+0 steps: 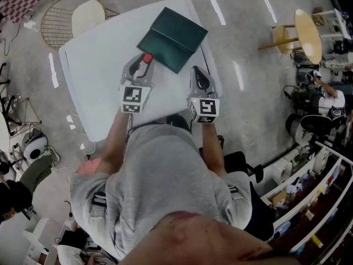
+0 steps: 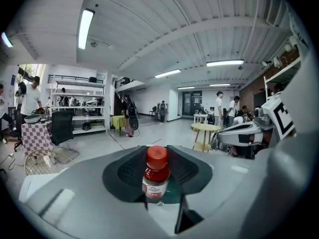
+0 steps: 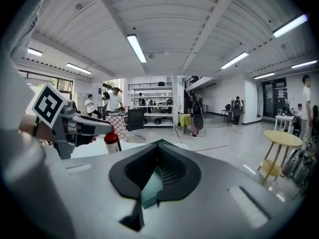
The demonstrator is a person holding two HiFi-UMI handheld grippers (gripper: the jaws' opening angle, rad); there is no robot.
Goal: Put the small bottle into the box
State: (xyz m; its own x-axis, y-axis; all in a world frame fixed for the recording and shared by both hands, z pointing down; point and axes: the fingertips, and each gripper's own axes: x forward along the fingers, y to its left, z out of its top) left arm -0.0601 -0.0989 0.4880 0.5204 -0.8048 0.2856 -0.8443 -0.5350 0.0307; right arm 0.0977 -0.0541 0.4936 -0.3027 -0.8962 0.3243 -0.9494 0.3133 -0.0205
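A small bottle (image 1: pixel 147 58) with a red cap and white label stands upright between the jaws of my left gripper (image 1: pixel 144 63), which is shut on it. The left gripper view shows the bottle (image 2: pixel 156 176) pinched between the black pads (image 2: pixel 128 171), with the dark green box (image 2: pixel 172 195) just beyond and below. That box (image 1: pixel 172 37) lies open on the white table (image 1: pixel 99 76), close ahead of both grippers. My right gripper (image 1: pixel 196 70) hovers by the box's near right edge, its tips meeting in a point (image 3: pixel 159 144) with nothing held. Green box (image 3: pixel 151 188) shows through the slit. The bottle (image 3: pixel 112 141) appears at its left.
A wire chair with a pale round cushion (image 1: pixel 77 18) stands behind the table's far left corner. A round wooden stool (image 1: pixel 306 35) is off to the right, and shelves with goods (image 1: pixel 309 203) run along the right. A person sits on the floor at the left (image 1: pixel 22 186).
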